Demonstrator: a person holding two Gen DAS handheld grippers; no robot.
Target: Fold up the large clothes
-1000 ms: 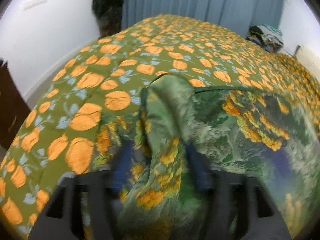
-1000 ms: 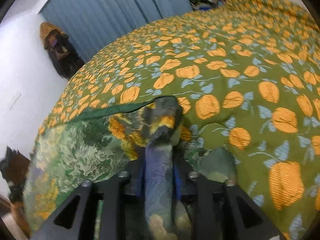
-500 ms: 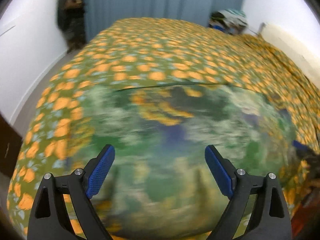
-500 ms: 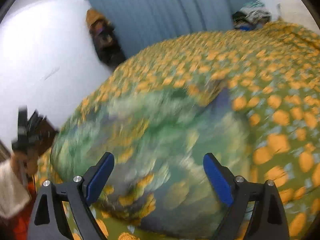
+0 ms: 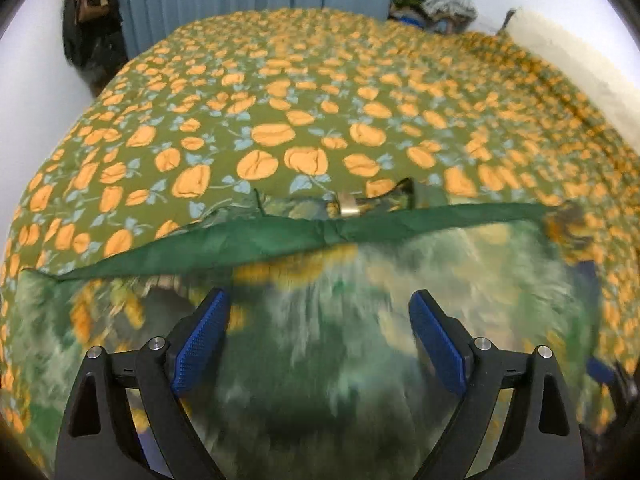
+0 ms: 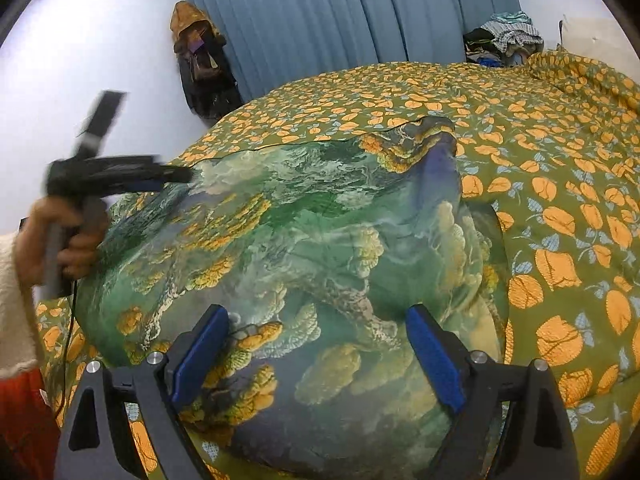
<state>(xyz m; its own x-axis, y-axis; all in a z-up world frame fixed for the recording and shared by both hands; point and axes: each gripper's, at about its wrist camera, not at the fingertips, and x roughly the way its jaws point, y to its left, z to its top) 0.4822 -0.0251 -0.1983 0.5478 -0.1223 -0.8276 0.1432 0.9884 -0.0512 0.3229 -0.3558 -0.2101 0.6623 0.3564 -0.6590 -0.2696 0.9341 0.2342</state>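
Note:
A large green garment [image 6: 312,232] printed with yellow clusters and a blue patch lies spread on the bed. In the left wrist view it fills the foreground, blurred, and its dark green hem band [image 5: 320,236] runs across, with a small metal clasp [image 5: 347,205] just beyond. My left gripper [image 5: 318,320] hovers over the cloth with its jaws opening and nothing between the pads. My right gripper [image 6: 318,332] stands open above the near part of the garment, gripping nothing. At the garment's left edge in the right wrist view, a hand [image 6: 68,240] holds the left gripper [image 6: 176,178].
An olive bedspread [image 5: 280,120] with orange fruit print covers the whole bed. Behind it hang blue curtains [image 6: 360,20]. Dark clothes [image 6: 200,60] hang on the left wall and a pile of clothes [image 6: 504,40] sits at the far right corner.
Both grippers were shut on bunched corners of the garment. They have let go, opened wide and drawn back, and the left one swung sideways. The garment now lies flat.

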